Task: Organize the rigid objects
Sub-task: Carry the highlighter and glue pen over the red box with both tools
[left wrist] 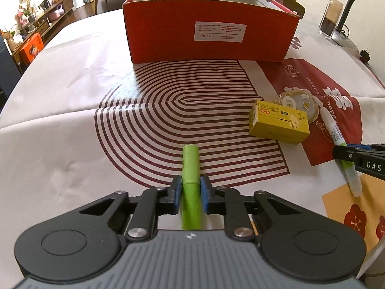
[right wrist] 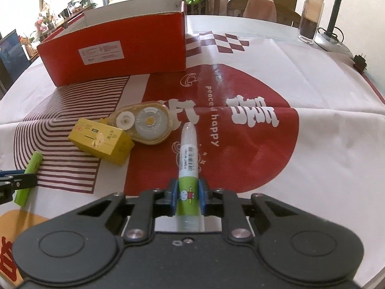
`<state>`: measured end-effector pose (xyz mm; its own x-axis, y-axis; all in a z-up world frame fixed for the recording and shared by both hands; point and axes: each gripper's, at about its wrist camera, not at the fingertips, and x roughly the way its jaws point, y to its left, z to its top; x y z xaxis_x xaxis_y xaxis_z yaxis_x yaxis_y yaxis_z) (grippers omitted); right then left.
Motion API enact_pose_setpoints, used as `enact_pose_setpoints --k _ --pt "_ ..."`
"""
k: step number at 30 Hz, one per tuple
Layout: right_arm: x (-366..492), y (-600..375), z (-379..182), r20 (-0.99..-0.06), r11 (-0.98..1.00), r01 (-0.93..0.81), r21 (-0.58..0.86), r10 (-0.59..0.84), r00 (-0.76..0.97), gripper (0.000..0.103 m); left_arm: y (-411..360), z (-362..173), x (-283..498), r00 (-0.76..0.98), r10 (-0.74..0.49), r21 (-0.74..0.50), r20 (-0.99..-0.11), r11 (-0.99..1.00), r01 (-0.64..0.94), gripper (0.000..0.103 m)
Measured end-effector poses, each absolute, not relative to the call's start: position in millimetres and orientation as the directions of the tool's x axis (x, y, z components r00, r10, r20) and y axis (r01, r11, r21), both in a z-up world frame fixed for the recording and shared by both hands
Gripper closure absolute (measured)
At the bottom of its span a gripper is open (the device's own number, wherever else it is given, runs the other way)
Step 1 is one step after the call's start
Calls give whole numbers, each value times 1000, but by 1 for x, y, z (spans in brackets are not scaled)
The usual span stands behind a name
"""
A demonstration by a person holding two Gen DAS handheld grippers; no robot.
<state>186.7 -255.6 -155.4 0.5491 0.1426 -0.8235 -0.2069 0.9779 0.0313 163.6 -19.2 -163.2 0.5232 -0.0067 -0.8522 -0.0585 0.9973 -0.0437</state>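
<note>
left gripper (left wrist: 190,187) clenched on green marker (left wrist: 190,166) | right gripper (right wrist: 188,191) clenched on glue pen (right wrist: 189,154) | red box (left wrist: 209,31) behind

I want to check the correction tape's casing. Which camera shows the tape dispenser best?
The right wrist view: the tape dispenser lies unobstructed, both reels visible, behind the yellow box. In the left wrist view it sits far off and the yellow box partly hides it.
</note>
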Motion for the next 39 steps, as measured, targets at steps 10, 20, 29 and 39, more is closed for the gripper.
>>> enact_pose_setpoints --k 10,20,29,39 --pt "175 -263 -130 -791 973 -226 55 180 585 86 -10 -148 158 537 -11 -71 -843 993 -92 87" --pt "178 -254 -88 -752 954 -291 74 245 612 86 -2 -114 160 588 -47 -124 -808 988 -92 87" --pt "200 -238 -56 -717 931 -358 67 295 632 86 -4 -74 179 635 -69 -154 -770 985 -81 87" --pt "242 -221 -29 -679 907 -417 66 347 647 87 1 -39 222 686 -53 -161 -726 982 -95 87"
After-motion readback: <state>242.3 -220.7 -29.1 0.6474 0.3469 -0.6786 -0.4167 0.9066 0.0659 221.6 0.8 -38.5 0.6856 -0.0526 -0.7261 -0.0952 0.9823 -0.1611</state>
